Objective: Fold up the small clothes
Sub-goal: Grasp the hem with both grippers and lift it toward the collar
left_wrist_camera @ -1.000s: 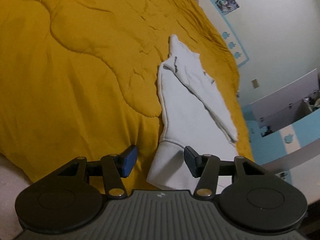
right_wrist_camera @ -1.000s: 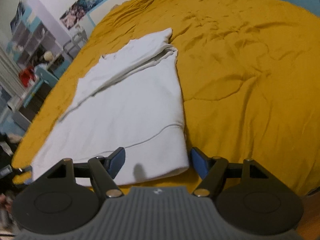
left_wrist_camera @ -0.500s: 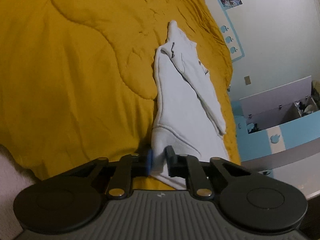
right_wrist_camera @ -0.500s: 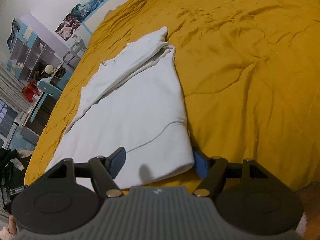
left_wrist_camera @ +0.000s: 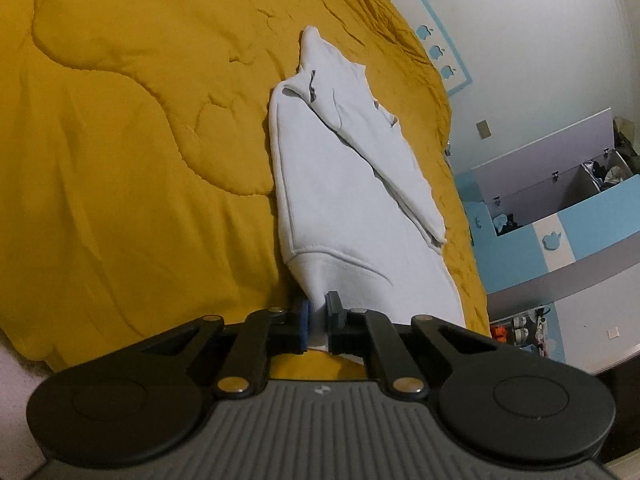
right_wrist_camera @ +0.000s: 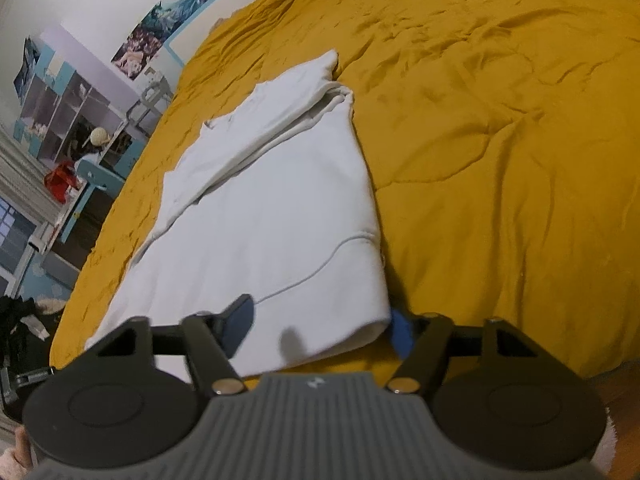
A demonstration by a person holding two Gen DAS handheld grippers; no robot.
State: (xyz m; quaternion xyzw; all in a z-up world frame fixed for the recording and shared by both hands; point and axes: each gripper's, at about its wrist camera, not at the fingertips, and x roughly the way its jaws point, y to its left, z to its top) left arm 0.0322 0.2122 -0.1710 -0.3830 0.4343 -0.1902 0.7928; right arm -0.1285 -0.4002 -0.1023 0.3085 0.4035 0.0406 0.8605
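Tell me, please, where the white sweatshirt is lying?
The white sweatshirt lies on the yellow bedspread, nearer the bed's shelf-side edge in the right wrist view, hem toward both cameras.

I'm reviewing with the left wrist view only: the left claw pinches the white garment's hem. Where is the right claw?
Observer: The right claw straddles a hem corner of the white sweatshirt.
Operator: Gripping yet?
Observer: No. Its jaws have just been closing, but the fabric lies loose between them.
Operator: Anything beside the bed in that view?
Observer: A shelf unit stands against the wall, with a red object nearby.
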